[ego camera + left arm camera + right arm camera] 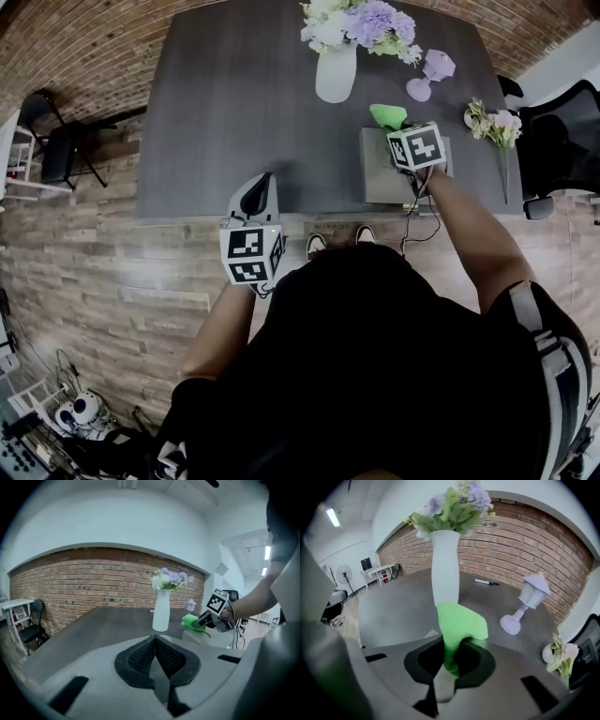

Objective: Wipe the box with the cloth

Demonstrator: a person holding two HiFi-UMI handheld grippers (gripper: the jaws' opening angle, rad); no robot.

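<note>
R gripper point(449, 665) clamps cloth point(461, 623), free fold fwd over box point(382, 178), prob. ready to wipe. L gripper point(155, 654) jaws together, empty, kept clear.

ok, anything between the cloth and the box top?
Nothing visible. The right gripper is shut on the cloth, held at the far edge of the box; its top looks bare. The vase stands beyond it on the table.
</note>
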